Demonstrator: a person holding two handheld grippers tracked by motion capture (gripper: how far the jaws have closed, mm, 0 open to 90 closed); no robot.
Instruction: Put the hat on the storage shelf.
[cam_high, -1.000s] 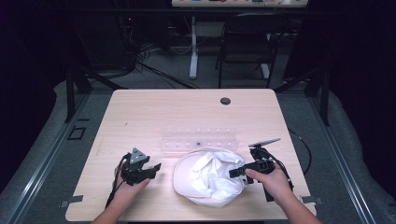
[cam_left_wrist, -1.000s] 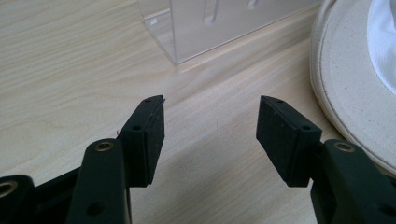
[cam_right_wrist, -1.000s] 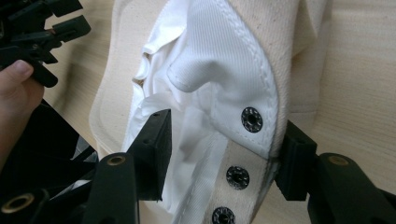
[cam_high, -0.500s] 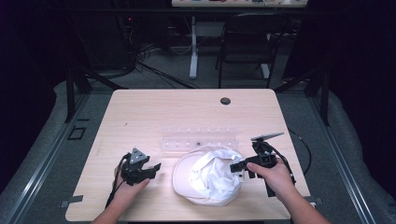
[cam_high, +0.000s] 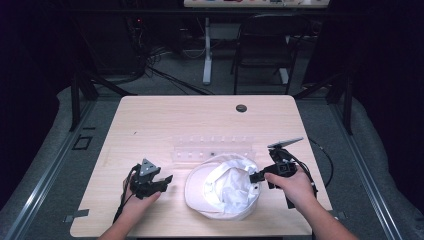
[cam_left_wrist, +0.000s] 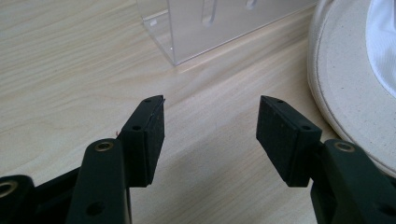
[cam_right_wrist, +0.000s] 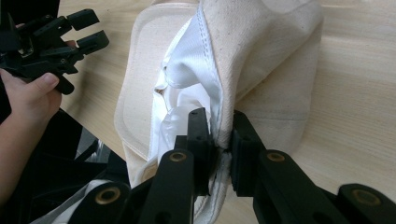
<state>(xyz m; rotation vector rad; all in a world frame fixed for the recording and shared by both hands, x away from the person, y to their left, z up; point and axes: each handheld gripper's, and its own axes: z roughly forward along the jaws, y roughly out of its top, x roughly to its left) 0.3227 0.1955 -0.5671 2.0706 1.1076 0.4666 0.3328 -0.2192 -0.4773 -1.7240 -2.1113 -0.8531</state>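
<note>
A cream cloth hat (cam_high: 222, 187) with a white lining lies upside down on the table's near middle. My right gripper (cam_high: 256, 176) has just been closing, and it is now shut on the hat's rim at its right side. In the right gripper view the jaws (cam_right_wrist: 218, 135) pinch the cream edge, and the hat (cam_right_wrist: 261, 51) hangs away from them, lifted a little. My left gripper (cam_high: 167, 180) rests low on the table left of the hat, open with nothing between its fingers. Beyond the left gripper (cam_left_wrist: 210, 121), bare wood and the hat's brim (cam_left_wrist: 345, 88) show.
A clear plastic rack (cam_high: 212, 147) lies just behind the hat; its corner (cam_left_wrist: 205, 28) shows ahead of the left jaws. A dark round grommet (cam_high: 241, 108) sits near the table's far edge. A black chair (cam_high: 262, 45) and cables stand on the floor beyond.
The right gripper closed on the hat's rim and rose a little, lifting that edge. The left gripper stayed where it was.
</note>
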